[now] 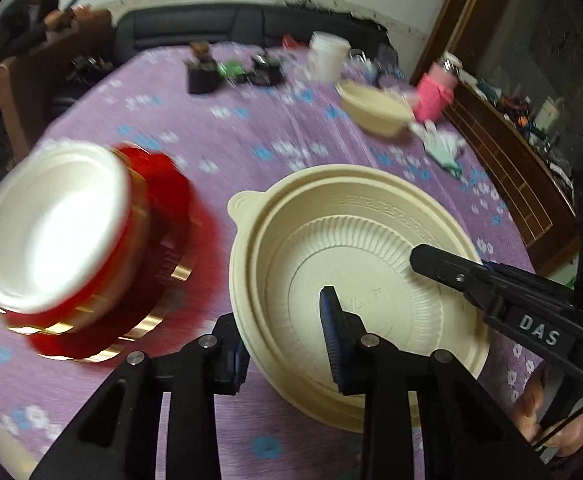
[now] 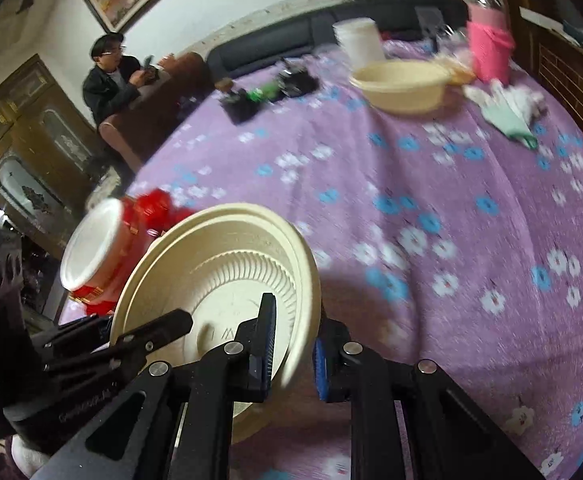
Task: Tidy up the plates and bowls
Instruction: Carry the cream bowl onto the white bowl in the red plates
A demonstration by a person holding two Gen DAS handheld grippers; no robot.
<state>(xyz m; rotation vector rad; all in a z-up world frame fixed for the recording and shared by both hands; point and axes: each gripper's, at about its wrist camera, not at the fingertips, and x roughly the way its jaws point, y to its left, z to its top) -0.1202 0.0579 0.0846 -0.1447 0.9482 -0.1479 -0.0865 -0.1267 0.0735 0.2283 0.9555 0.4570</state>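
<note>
Both grippers are clamped on the rim of one cream plate (image 1: 355, 280). In the left wrist view, the left gripper (image 1: 287, 344) is seen at the lower middle of the frame, its fingers pressed onto the plate's near edge, one pad inside the dish and one outside. The right gripper (image 1: 443, 264) is seen entering from the right of that frame, its tip lying over the ribbed inner wall of the plate.

In the right wrist view, the right gripper (image 2: 291, 344) is pinched on the same cream plate (image 2: 219, 288), which is tilted up on edge at the lower left of the frame; the left gripper (image 2: 151, 332) is seen reaching in from the left.

A stack made of a white bowl (image 1: 51, 232) on red dishes (image 1: 159, 240) trimmed with gold is seen at the left of the left wrist frame, blurred. A second cream bowl (image 2: 401, 84) is placed on the table (image 2: 411, 200) at the upper right of the right wrist frame, near a white cup (image 2: 359, 40) and a pink container (image 2: 489, 48). The table is covered with a purple flowered cloth. A seated person (image 2: 109, 80) is visible at the upper left.
</note>
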